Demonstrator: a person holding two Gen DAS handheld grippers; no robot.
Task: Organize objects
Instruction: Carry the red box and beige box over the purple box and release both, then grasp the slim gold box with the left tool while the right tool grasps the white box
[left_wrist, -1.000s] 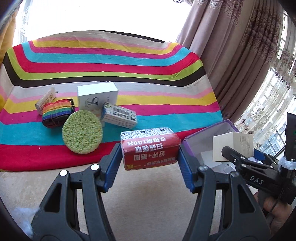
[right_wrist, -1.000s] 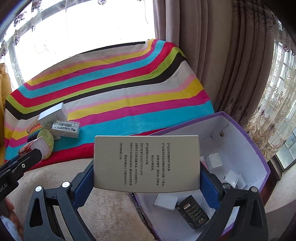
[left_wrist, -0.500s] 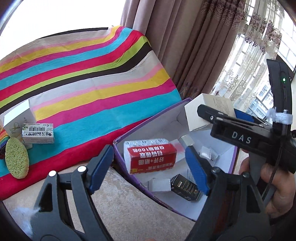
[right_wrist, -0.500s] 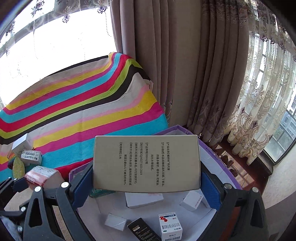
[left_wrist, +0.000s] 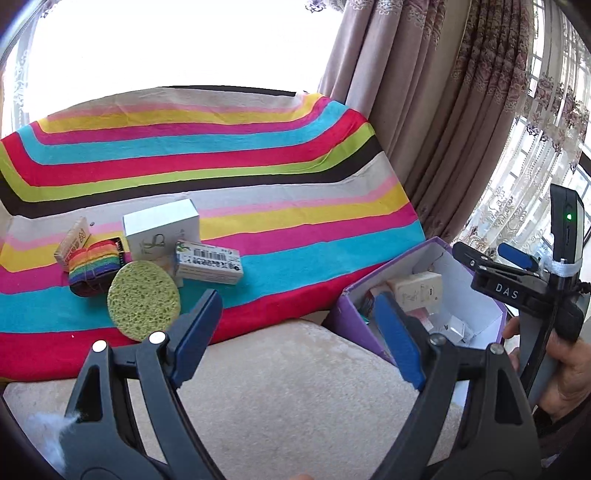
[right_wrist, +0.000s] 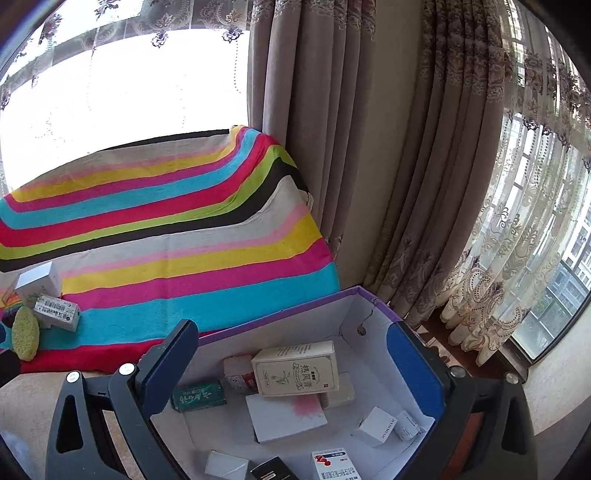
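Note:
A purple box with a white inside (right_wrist: 373, 306) stands at the right and holds several small cartons. The beige carton (right_wrist: 295, 367) lies tilted on top of them, next to the red and white carton (right_wrist: 240, 371). My right gripper (right_wrist: 291, 362) is open and empty above the box. My left gripper (left_wrist: 295, 332) is open and empty over the beige cushion, left of the box (left_wrist: 354, 306). On the striped cloth lie a green round sponge (left_wrist: 143, 300), a rainbow roll (left_wrist: 94, 266), a white box (left_wrist: 160, 227) and a barcode carton (left_wrist: 208, 261).
The striped cloth (left_wrist: 258, 184) covers the seat and its back. Curtains (right_wrist: 351, 147) hang behind the box, with a window at the right. The right gripper and the hand holding it (left_wrist: 524, 291) show at the right of the left wrist view.
Both grippers have opened and let go of their cartons, which now lie in the purple box. My left gripper has swung back left, away from the box.

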